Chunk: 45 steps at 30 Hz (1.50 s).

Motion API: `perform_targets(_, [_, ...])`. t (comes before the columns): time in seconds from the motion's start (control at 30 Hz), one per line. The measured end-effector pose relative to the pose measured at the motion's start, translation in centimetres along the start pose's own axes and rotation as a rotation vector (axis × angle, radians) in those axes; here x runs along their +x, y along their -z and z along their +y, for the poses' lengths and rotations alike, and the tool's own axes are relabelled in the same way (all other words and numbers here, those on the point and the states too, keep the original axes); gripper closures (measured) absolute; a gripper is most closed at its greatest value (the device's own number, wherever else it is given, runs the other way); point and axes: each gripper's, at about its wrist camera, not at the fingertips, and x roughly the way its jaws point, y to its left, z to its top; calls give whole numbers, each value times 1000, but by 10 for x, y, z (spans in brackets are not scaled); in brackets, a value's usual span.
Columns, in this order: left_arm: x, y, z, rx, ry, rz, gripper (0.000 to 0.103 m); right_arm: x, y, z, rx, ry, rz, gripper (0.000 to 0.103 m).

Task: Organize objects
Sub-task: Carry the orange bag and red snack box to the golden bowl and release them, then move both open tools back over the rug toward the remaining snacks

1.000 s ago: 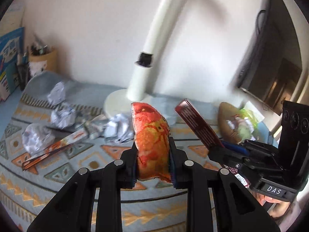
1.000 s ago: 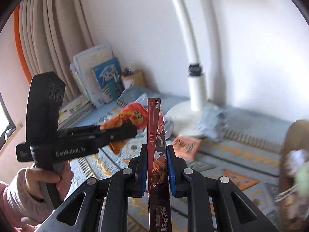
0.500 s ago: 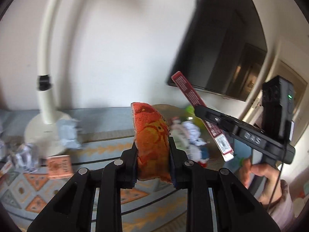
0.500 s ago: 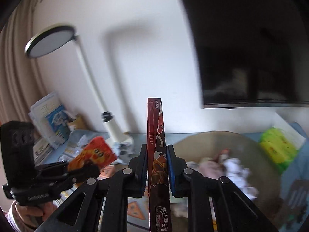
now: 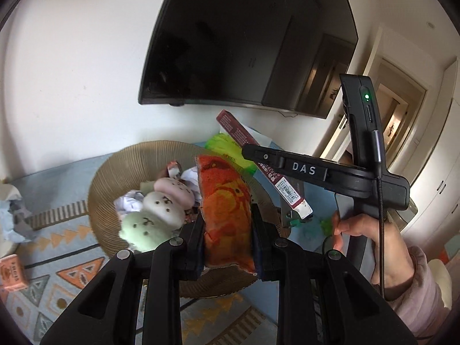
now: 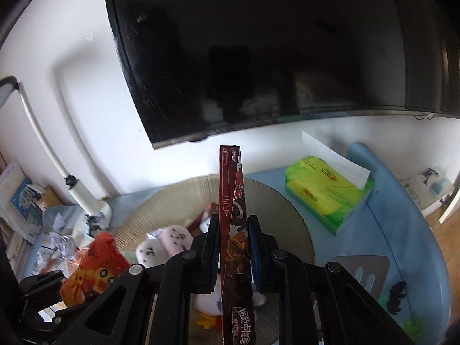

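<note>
- A large dark television (image 5: 247,43) is mounted on the white wall and fills the upper centre of both views.
- A blue table surface (image 6: 402,230) is seen at lower right of the right wrist view; a patterned mat (image 5: 57,273) covers the lower left of the left wrist view.
- A round tan ribbed basket (image 5: 120,172) sits mid-frame in both views. Soft toys (image 5: 161,207) in pink, cream and green, plus crumpled white paper, are seen inside it.
- A white desk lamp (image 6: 57,161) stands at the left edge of the right wrist view, with crumpled paper around its base.
- A green tissue pack (image 6: 325,192) with 1 sheet pulled up lies right of the basket, apart from its rim.
- The left gripper (image 5: 227,247) is clamped on an orange snack packet (image 5: 227,215), held upright in front of the basket at bottom centre.
- The right gripper (image 6: 231,247) is closed on a long dark red pen box (image 6: 230,201), held upright in front of the basket; in the left wrist view the box slants from centre to right.
- A hand (image 5: 362,230) in a pink sleeve grips the right gripper's handle at right of the left wrist view.
- A metal spatula (image 6: 365,270) lies at lower right on the blue surface.
- A small orange box (image 5: 11,270) rests on the mat at the far left edge.
</note>
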Motion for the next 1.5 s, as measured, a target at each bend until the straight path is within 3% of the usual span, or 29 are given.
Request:
perform_targets(0.27, [26,7,1,38,-44,54,76,29,7,-4,-5,32,69,81])
perform_targets(0.3, [28,8,2,35,-57,52,67,33,8,-3,-8,38,78,63])
perform_targets(0.33, [31,9,5,23,-54,59,59,35,9,-2,-10,46,87,21])
perform_targets(0.37, [35,9,7,11,-47,81,27,38,9,-2,-14,53,93,0])
perform_targets(0.4, [39,10,8,-9,-46,123,2,38,10,-1,-19,53,87,0])
perform_targets(0.43, [44,10,11,-31,-33,152,0,38,10,0,-23,51,89,0])
perform_targets(0.8, [35,13,21,-25,-95,140,0,29,4,14,-18,61,69,0])
perform_targets(0.97, [15,13,30,11,-164,123,0,20,2,36,26,4,30,0])
perform_targets(1.07, [-7,13,40,20,-223,102,0,19,2,60,24,-35,23,0])
perform_targets(1.2, [-43,18,68,-26,-273,84,0,14,7,108,-34,-94,-13,0])
perform_targets(1.3, [-71,28,94,-76,-326,77,0,18,18,145,-75,-155,10,0])
perform_targets(1.5, [-126,78,156,-184,-472,84,0,43,66,212,-122,-241,88,0])
